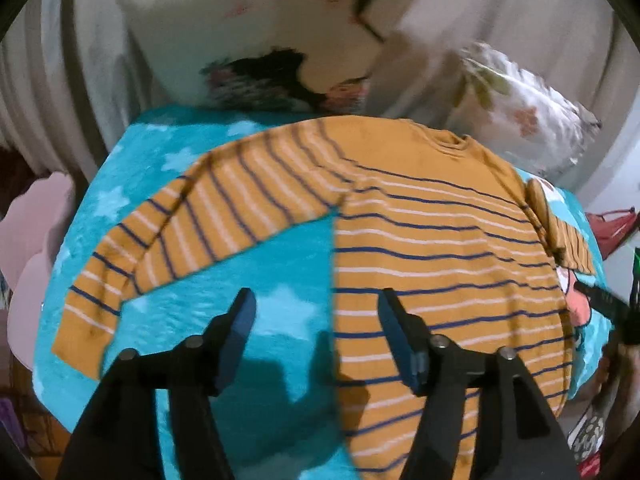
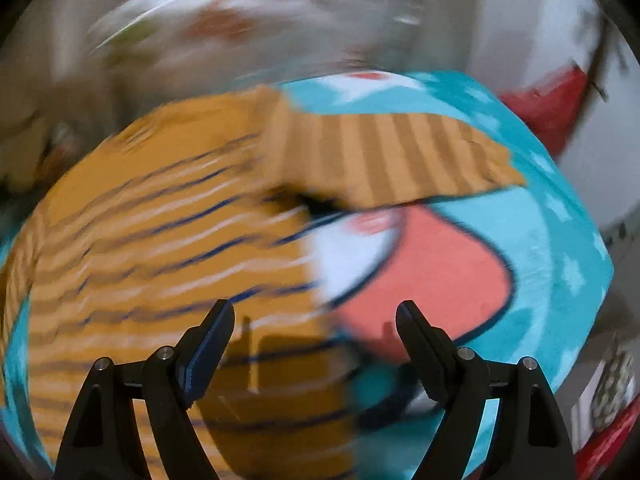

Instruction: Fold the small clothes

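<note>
striped sweater (image 1: 440, 248) flat on turquoise blanket (image 1: 248, 344)

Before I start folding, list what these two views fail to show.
- Striped shirt: hem hidden by the left gripper, left wrist view.
- Right sleeve: stripes smeared by blur, right wrist view; its far end cut off in the left view.
- Pillows: prints blurred in both views.

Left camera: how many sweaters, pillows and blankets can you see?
Striped sweater: 1
Pillows: 2, cream one, floral one
Turquoise star blanket: 1
Total: 4
</note>
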